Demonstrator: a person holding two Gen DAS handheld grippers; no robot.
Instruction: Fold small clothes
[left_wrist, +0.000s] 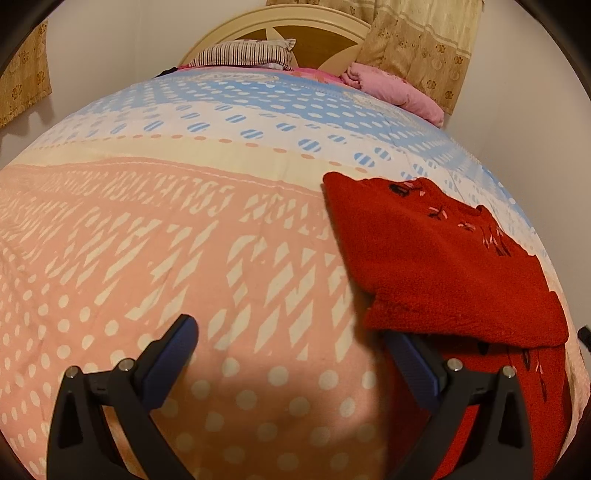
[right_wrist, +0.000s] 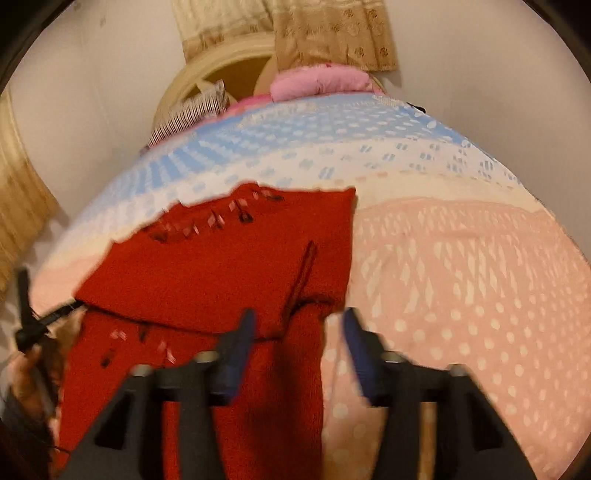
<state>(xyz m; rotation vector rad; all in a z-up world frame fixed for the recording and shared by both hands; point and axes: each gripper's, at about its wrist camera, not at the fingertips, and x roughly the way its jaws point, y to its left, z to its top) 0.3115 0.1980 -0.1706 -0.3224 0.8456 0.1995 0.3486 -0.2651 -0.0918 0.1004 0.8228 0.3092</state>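
A small red knitted sweater (left_wrist: 443, 266) with dark and pink stitched marks lies partly folded on the bed, at the right of the left wrist view. My left gripper (left_wrist: 291, 339) is open and empty just left of the sweater's near edge; its right finger (left_wrist: 413, 362) sits against the folded hem. In the right wrist view the sweater (right_wrist: 221, 266) fills the left-centre. My right gripper (right_wrist: 299, 332) is open, its fingers straddling the sweater's right edge, holding nothing. That view is blurred.
The bedspread (left_wrist: 184, 258) is pink with white marks, blue and white farther off. A striped pillow (left_wrist: 243, 53) and a pink bundle (left_wrist: 399, 94) lie by the cream headboard (left_wrist: 280, 22). Curtains (left_wrist: 424, 44) hang behind. The other gripper shows at the left edge (right_wrist: 29, 314).
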